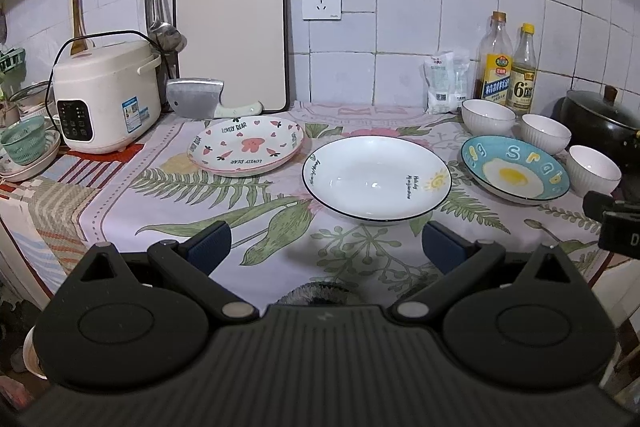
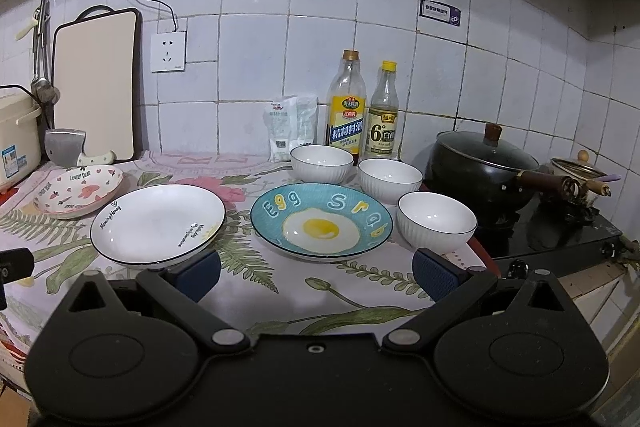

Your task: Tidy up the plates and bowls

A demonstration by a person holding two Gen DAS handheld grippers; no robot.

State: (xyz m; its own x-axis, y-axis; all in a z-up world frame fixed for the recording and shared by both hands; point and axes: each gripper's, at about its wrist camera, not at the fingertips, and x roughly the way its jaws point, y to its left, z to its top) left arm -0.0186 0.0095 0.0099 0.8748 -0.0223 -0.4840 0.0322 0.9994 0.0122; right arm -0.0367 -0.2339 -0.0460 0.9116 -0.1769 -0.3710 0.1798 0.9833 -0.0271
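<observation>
Three plates lie in a row on the floral cloth: a pink bear plate (image 1: 246, 145) (image 2: 78, 190) at the left, a white black-rimmed plate (image 1: 376, 179) (image 2: 158, 223) in the middle, and a blue egg plate (image 1: 515, 169) (image 2: 321, 221) at the right. Three white ribbed bowls (image 1: 488, 115) (image 1: 546, 133) (image 1: 593, 169) (image 2: 321, 163) (image 2: 390, 179) (image 2: 437, 221) stand behind and right of the egg plate. My left gripper (image 1: 326, 247) hangs open, just short of the white plate. Open too, my right gripper (image 2: 318, 275) hovers before the egg plate.
A rice cooker (image 1: 106, 95), a cleaver (image 1: 200, 103) and a cutting board (image 1: 232, 35) stand at the back left. Two bottles (image 2: 347, 107) (image 2: 383, 111) and a bag (image 2: 290, 127) line the wall. A black lidded pot (image 2: 484, 171) sits on the stove at the right.
</observation>
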